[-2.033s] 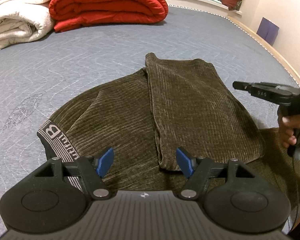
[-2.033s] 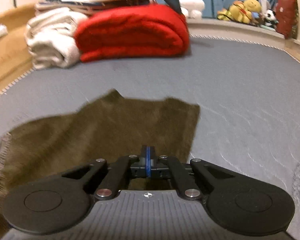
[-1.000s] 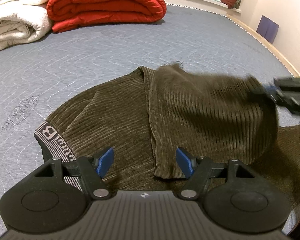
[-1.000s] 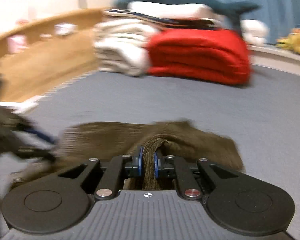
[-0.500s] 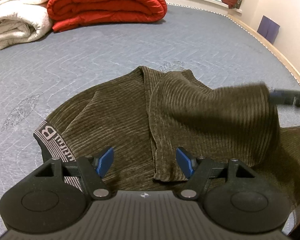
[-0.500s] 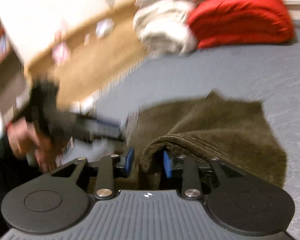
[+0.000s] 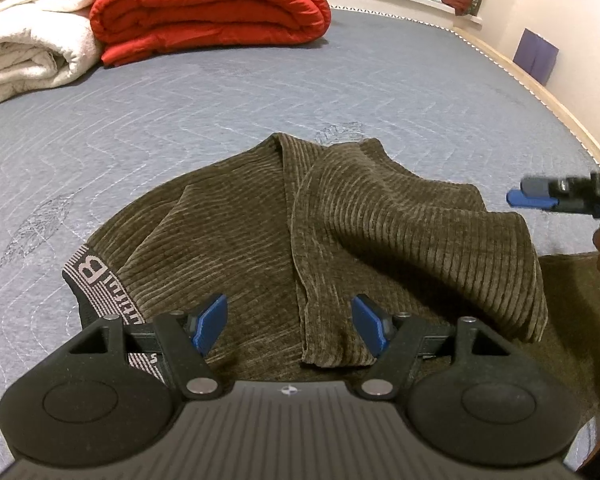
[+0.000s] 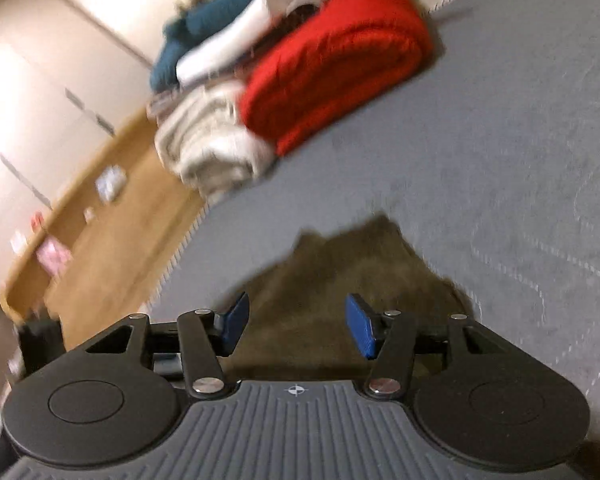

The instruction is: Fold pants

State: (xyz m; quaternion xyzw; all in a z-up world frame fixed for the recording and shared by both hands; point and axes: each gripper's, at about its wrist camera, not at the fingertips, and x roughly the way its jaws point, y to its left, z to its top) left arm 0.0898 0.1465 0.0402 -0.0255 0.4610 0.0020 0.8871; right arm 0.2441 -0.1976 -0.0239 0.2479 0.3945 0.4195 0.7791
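The pants (image 7: pixel 236 240), olive and ribbed, are being shown lying on the grey mattress (image 7: pixel 220 112), with a leg section doubled over their right half and the striped waistband (image 7: pixel 96 280) lying at their left edge. The left gripper (image 7: pixel 288 322) is being held low over the near edge of the pants, its blue fingers (image 7: pixel 210 322) spread wide with nothing between them. The right gripper (image 7: pixel 532 196) is being held in the air just right of the pants, clear of the cloth; in its own blurred, tilted view its fingers (image 8: pixel 360 326) are spread apart and empty above the pants (image 8: pixel 340 280). A red quilt (image 7: pixel 208 8) and a white blanket (image 7: pixel 28 36) are being kept folded well beyond the pants.
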